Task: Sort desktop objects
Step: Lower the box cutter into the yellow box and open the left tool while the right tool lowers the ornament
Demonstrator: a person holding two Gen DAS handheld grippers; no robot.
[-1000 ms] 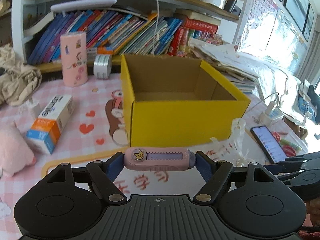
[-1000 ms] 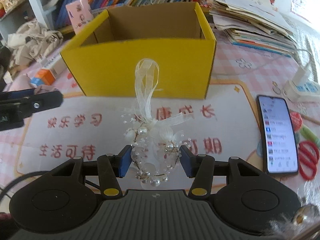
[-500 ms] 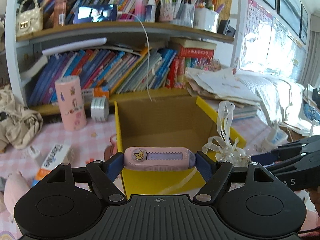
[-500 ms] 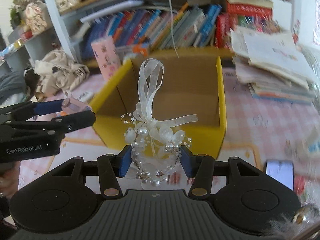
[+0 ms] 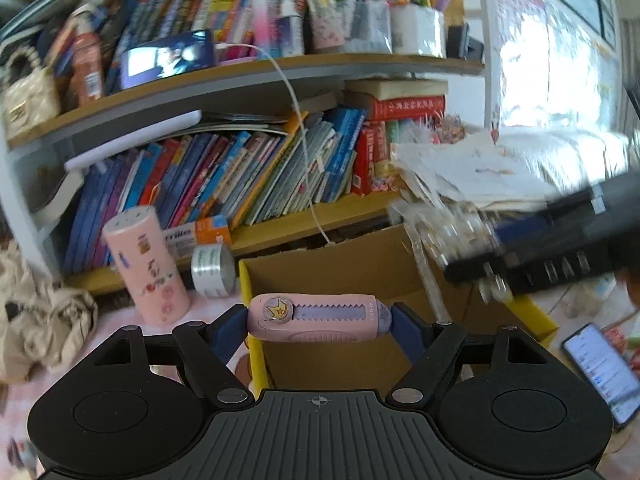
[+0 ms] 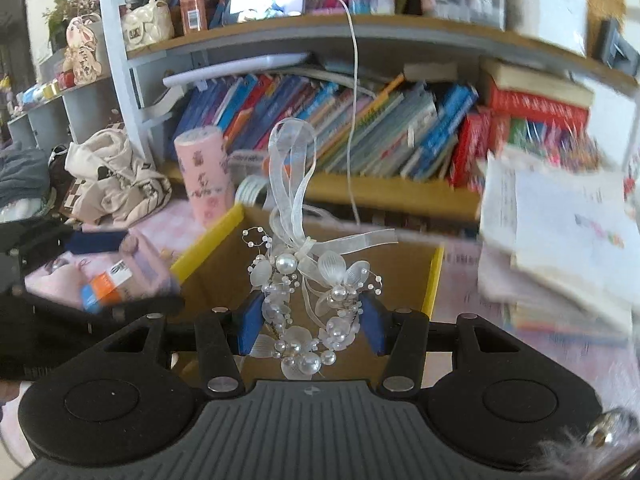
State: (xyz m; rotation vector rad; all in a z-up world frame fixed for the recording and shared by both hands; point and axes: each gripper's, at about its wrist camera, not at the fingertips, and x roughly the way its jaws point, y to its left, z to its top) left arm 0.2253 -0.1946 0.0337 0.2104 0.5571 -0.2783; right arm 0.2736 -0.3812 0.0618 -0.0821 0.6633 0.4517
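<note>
My left gripper (image 5: pixel 318 322) is shut on a pink utility knife (image 5: pixel 316 317), held crosswise above the near left corner of the open yellow cardboard box (image 5: pixel 256 344). My right gripper (image 6: pixel 310 324) is shut on a white pearl-and-ribbon wrist flower (image 6: pixel 308 280), held over the same box (image 6: pixel 434 280). The right gripper and its flower show blurred at the right of the left wrist view (image 5: pixel 472 256). The left gripper with the knife shows blurred at the left of the right wrist view (image 6: pixel 132 264).
A pink cylinder (image 5: pixel 146 266) and a roll of silver tape (image 5: pixel 210 266) stand left of the box. A bookshelf (image 5: pixel 256 184) rises behind it. A pile of papers (image 5: pixel 472 172) lies to the right, a phone (image 5: pixel 600 364) at the near right, and crumpled cloth (image 5: pixel 44 324) to the left.
Both grippers have risen and moved forward over the box, each still holding its object. The views now look at the shelf rather than down at the desk.
</note>
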